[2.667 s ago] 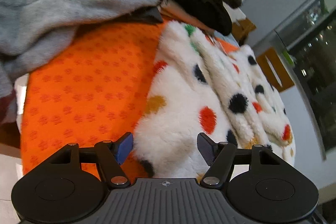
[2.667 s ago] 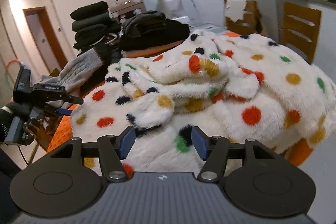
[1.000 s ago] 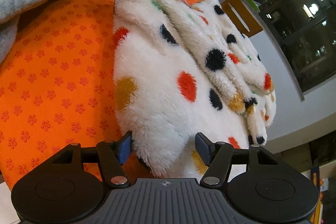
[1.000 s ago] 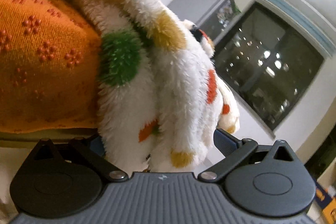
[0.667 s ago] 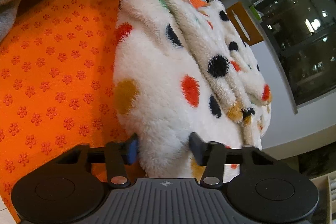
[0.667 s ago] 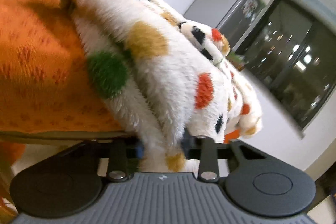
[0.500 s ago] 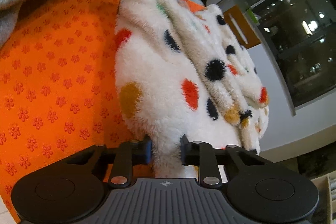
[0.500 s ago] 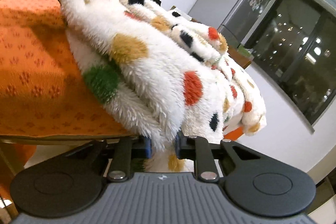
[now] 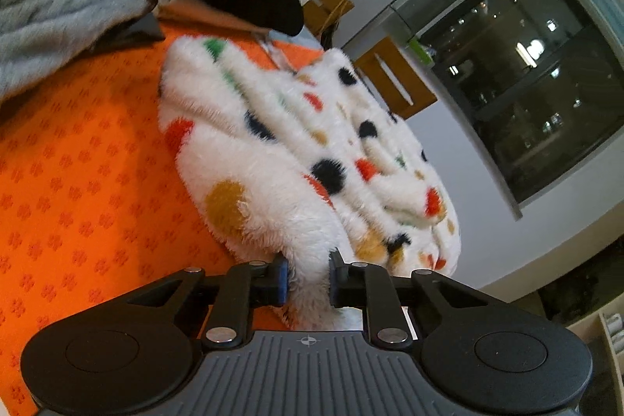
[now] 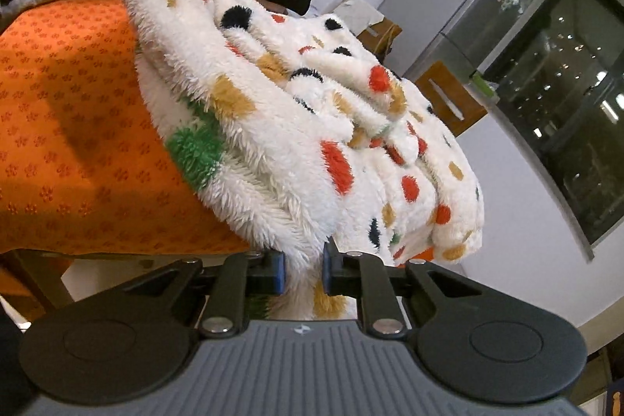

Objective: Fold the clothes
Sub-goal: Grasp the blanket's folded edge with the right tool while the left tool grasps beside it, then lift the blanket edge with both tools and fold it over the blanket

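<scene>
I'm looking at one fluffy white fleece garment (image 9: 273, 158) with polka dots in red, black, mustard and green, long shaggy pile. It's lying bunched in several thick rolled folds on the orange cloth (image 9: 78, 182), its far side spilling over the table edge. In my right view the same fleece (image 10: 296, 127) is draping in layered ridges, a big green dot sitting low on the near fold. One near edge is being pinched between my left claw (image 9: 308, 279) pads, another edge between my right claw (image 10: 303, 273) pads, both edges lifting slightly off the cloth.
</scene>
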